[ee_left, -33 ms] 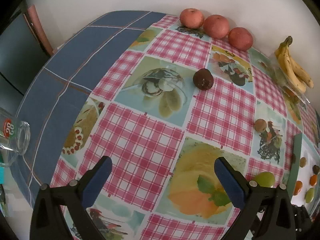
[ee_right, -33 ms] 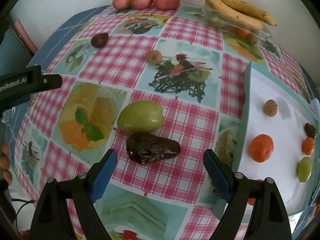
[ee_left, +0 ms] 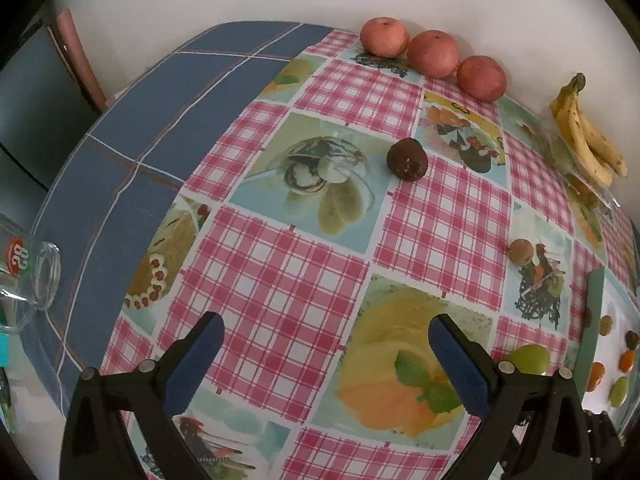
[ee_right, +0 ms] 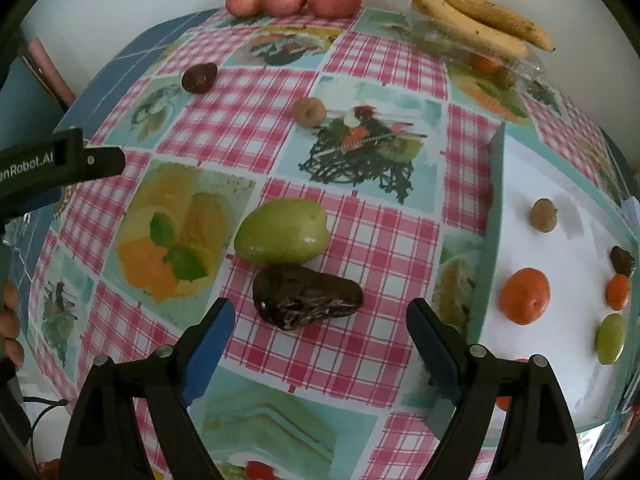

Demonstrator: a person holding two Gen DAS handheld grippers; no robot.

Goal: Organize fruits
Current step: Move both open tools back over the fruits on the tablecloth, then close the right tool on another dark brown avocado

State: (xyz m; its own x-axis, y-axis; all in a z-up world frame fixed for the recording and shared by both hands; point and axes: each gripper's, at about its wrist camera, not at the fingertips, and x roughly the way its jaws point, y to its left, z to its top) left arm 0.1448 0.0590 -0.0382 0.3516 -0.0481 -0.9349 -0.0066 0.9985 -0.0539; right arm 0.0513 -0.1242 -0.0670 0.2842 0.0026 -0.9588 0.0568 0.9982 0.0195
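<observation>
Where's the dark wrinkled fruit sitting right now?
In the right wrist view, the dark wrinkled fruit lies on the tablecloth just ahead of the open right gripper, against the green fruit.

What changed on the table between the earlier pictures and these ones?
Nothing visibly changed. The left gripper and right gripper stay open and empty, and the dark fruit and green fruit lie where they were.

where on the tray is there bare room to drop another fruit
The white tray is bare along its near-left strip, between its teal rim and the big orange fruit, and at its far end beyond the small brown fruit. Its right edge is crowded with small fruits.
</observation>
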